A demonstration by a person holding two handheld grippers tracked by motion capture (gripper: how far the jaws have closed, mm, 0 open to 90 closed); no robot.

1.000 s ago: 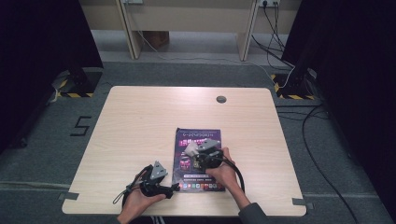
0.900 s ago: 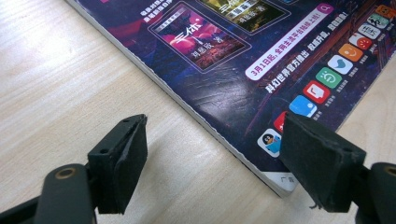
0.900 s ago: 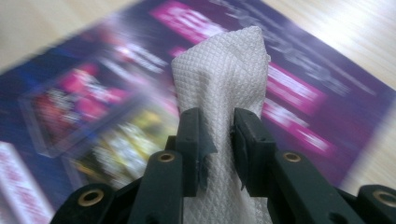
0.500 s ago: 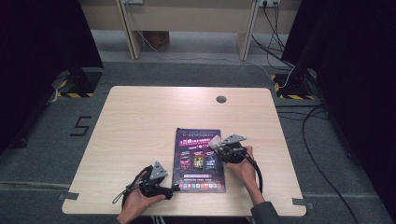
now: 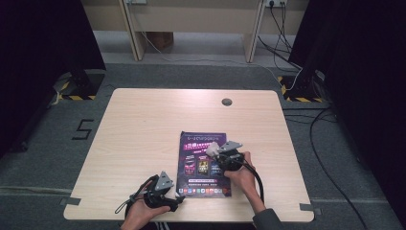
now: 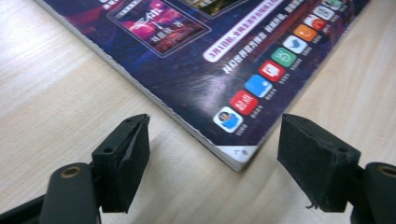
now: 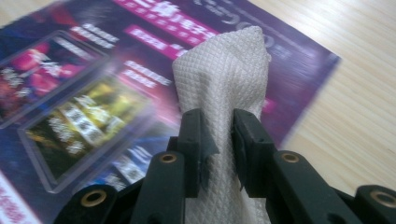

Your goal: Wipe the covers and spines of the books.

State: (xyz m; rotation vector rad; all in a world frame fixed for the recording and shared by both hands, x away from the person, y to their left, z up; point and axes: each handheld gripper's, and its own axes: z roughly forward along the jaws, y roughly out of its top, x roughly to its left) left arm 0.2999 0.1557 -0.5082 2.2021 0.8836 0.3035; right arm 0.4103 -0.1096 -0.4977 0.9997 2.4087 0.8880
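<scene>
The right gripper (image 7: 217,135) pinches a folded white cloth (image 7: 224,84) over the magazine (image 5: 203,163) near the table's (image 5: 143,124) front edge. The left gripper (image 6: 215,158) gapes open, holding nothing, around the magazine's near corner. Wiping should go best with flat, light strokes while that corner is steadied.

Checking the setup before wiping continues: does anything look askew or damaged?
Nothing stands out. The magazine lies flat on the table, the right gripper pinches a folded white cloth, and the left gripper is open at its corner.

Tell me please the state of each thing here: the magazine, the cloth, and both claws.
Magazine: closed, flat on the table, cover up.
White cloth: bunched, pinched in the right claw, over the magazine cover.
Right claw: shut on the cloth.
Left claw: open, holding nothing, at the magazine's near corner.
</scene>
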